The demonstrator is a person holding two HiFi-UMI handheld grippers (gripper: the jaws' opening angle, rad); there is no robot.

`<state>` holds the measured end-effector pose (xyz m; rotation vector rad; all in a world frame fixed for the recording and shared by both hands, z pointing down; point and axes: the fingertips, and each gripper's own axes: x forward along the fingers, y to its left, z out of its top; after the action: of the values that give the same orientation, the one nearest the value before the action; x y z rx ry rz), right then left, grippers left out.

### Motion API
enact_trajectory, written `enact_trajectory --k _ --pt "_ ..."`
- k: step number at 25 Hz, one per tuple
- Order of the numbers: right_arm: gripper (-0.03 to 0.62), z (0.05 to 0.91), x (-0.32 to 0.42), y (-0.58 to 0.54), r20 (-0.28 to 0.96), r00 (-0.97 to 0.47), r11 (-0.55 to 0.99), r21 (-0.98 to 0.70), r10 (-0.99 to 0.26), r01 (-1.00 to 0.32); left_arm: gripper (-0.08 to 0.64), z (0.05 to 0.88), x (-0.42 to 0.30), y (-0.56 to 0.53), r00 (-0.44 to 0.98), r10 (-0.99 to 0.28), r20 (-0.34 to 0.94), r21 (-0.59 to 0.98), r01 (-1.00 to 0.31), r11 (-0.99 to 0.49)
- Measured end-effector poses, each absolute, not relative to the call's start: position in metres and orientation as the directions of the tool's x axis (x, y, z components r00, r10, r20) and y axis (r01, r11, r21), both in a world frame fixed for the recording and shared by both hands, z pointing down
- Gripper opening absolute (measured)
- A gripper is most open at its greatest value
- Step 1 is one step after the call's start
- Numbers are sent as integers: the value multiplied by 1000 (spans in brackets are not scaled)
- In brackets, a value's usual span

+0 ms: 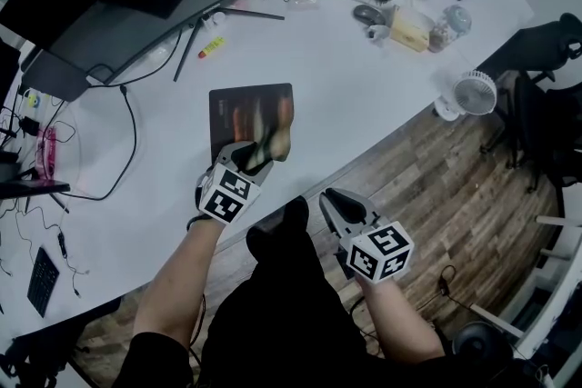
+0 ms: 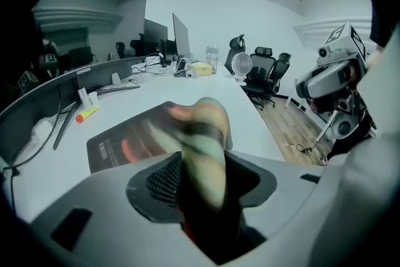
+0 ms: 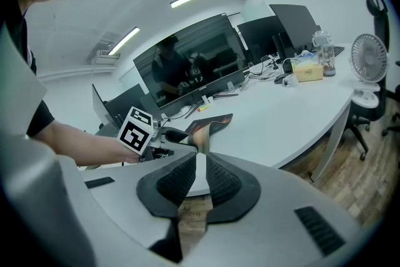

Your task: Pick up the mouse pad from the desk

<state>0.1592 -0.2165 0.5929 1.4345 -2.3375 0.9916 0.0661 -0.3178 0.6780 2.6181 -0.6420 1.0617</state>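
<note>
The mouse pad (image 1: pixel 250 109) is a dark sheet with orange and pale print, lying on the white desk (image 1: pixel 346 86) near its front edge. My left gripper (image 1: pixel 259 154) is shut on the pad's near edge, which is lifted and curled up while the far part lies flat. In the left gripper view the curled edge of the pad (image 2: pixel 200 134) stands between the jaws of the left gripper (image 2: pixel 203 159). My right gripper (image 1: pixel 332 204) hangs off the desk's front edge over the floor, shut with nothing in it. The right gripper view has its pads (image 3: pixel 199 156) together and the raised pad (image 3: pixel 215 122) beyond.
A wide curved monitor (image 1: pixel 136 4) stands behind the pad, with a yellow marker (image 1: pixel 211 46) by its stand. Cables trail at the left. Bottles, a box and small items (image 1: pixel 409 23) crowd the far right. A white fan (image 1: pixel 473 93) and black chairs (image 1: pixel 546 104) stand off the desk's right.
</note>
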Motion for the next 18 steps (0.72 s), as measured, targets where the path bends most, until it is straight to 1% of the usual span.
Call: enact_trajectory --k 4,8,12,18 --pt "49 587 160 -221 505 -497 299 -422 -706 -855 179 668 63 -324 632 -356 688 39 -522 -852" --pt "49 575 158 -224 498 -498 310 -414 -710 -856 130 652 56 -328 630 -404 664 20 -555 -832" --pt "49 555 152 -232 482 -505 334 -398 -716 -854 86 634 50 -331 638 -435 636 -5 -560 -829" --pt "48 519 141 -242 450 -510 374 -360 -733 -855 78 604 39 -332 650 -465 602 -25 -567 -824"
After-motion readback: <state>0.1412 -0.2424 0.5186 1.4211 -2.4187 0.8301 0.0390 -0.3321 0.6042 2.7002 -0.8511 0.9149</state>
